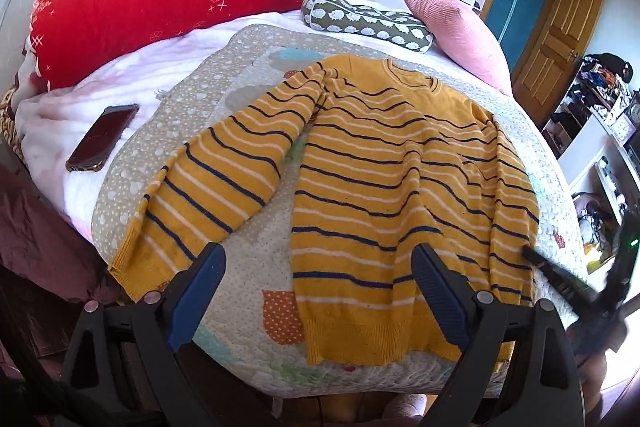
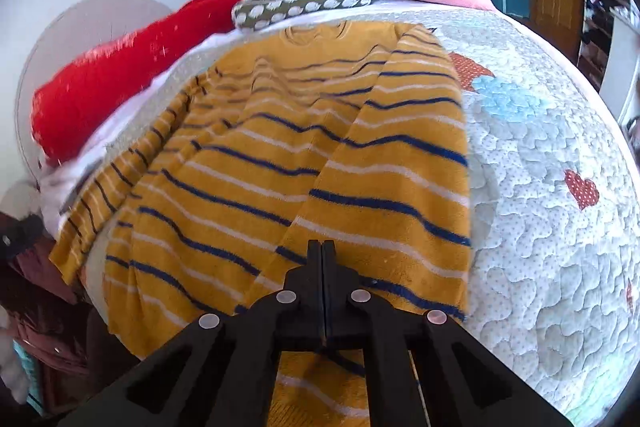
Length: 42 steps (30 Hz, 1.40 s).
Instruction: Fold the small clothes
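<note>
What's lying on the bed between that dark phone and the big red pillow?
Nothing but bedding. In the left wrist view, only bare white blanket separates the phone from the red pillow. The striped sweater lies off to the other side.

Left wrist views sweater from the hem; right closer, overlapping.

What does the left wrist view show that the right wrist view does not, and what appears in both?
Only the left wrist view shows the phone on the white blanket and the open left tool.

Only the right wrist view shows the red heart patch on the quilt and the right tool with its fingers pressed together above the sweater.

Both show the striped yellow sweater, red bedding, spotted bolster and pink pillow.
</note>
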{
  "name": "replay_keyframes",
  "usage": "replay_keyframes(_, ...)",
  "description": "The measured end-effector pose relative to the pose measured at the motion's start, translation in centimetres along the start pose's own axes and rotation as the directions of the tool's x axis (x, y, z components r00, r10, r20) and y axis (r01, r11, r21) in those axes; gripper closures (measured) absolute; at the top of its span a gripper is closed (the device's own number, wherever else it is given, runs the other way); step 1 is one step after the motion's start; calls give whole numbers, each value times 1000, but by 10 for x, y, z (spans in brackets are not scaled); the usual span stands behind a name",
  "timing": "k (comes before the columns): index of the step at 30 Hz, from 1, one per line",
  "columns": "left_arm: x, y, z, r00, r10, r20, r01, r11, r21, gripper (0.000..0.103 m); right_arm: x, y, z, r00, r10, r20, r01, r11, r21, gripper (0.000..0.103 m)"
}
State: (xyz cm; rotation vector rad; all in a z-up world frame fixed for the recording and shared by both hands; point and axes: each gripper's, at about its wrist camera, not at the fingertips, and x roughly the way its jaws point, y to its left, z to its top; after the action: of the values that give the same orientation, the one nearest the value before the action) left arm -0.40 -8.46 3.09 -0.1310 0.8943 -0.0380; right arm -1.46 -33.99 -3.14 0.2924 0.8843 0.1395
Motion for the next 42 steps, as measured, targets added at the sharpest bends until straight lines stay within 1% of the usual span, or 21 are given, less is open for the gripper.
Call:
replay_keyframes(2, 2, -3, 0, 1000, 12, -3, -12, 1000, 10, 9, -23, -27, 8, 996, -50, 69, 46, 997, 58, 102)
replay_keyframes(4, 6, -2, 1, 1000, 0, -16, 0, 1000, -4, 9, -42, -56, 11, 982, -157, 104, 145, 983, 114, 102)
replay_keyframes(7, 13, -1, -2, 1000, -7, -29, 6, 1000, -19, 9, -54, -120, 19, 924, -377, 59, 354, 905, 238, 102)
replay_keyframes(9, 16, -1, -3, 999, -1, -37, 0, 1000, -20, 9, -65, -143, 19, 951, -306, 54, 277, 913, 299, 100)
replay_keyframes(11, 18, -2, -4, 999, 0, -44, -2, 1000, -25, 9, -77, -133, 16, 975, -194, 107, 156, 945, 287, 98)
replay_keyframes(14, 18, -5, -6, 999, -5, -47, 4, 1000, -19, 9, -75, -87, 19, 989, -69, 130, 50, 988, 146, 65)
replay_keyframes(17, 18, -6, -8, 999, -4, -45, 3, 1000, -17, 9, -52, -34, 17, 994, 67, 83, -71, 997, 41, 60)
replay_keyframes(21, 19, -2, -10, 999, -7, -46, 5, 1000, -26, 9, -13, 12, 17, 996, 86, 9, -85, 995, -55, 59)
replay_keyframes(24, 22, 6, -12, 998, -14, -55, 12, 999, -42, 9, 20, 35, 8, 998, 7, -60, -14, 992, -121, 43)
replay_keyframes(25, 23, 8, -12, 998, -19, -58, 16, 999, -49, 9, 28, 43, 4, 997, -37, -68, 27, 989, -146, 44)
replay_keyframes(26, 24, 14, -11, 998, -26, -62, 22, 998, -56, 9, 34, 44, -1, 995, -79, -60, 69, 984, -162, 61)
replay_keyframes(27, 24, 17, -11, 998, -31, -62, 28, 998, -63, 9, 35, 43, -4, 992, -118, -54, 107, 979, -176, 98)
replay_keyframes(28, 25, 20, -11, 997, -37, -61, 33, 997, -69, 9, 31, 38, -3, 991, -115, -62, 104, 983, -152, 101)
replay_keyframes(30, 26, 26, -9, 998, -38, -56, 33, 996, -79, 9, 12, 15, 3, 999, -23, -45, 22, 1000, -11, 101)
replay_keyframes(32, 29, 32, -9, 998, -35, -58, 30, 996, -90, 9, -9, -8, 7, 998, -56, -1, 56, 997, 52, 101)
replay_keyframes(34, 34, 36, -10, 997, -38, -68, 31, 994, -104, 9, -24, -32, 11, 988, -154, 26, 151, 985, 88, 101)
replay_keyframes(37, 41, 40, -12, 995, -52, -90, 41, 992, -121, 9, -37, -82, 16, 923, -383, 39, 372, 913, 167, 101)
replay_keyframes(38, 44, 39, -14, 994, -55, -99, 42, 992, -121, 9, -38, -100, 19, 871, -490, 36, 475, 859, 190, 101)
replay_keyframes(40, 48, 39, -17, 992, -61, -113, 47, 991, -124, 9, -40, -133, 17, 698, -716, 5, 699, 683, 214, 100)
replay_keyframes(41, 51, 39, -18, 990, -63, -123, 48, 991, -123, 9, -42, -146, 15, 665, -746, -29, 730, 641, 238, 100)
replay_keyframes(42, 54, 38, -20, 989, -64, -132, 48, 992, -121, 9, -47, -159, 11, 674, -736, -63, 718, 632, 292, 99)
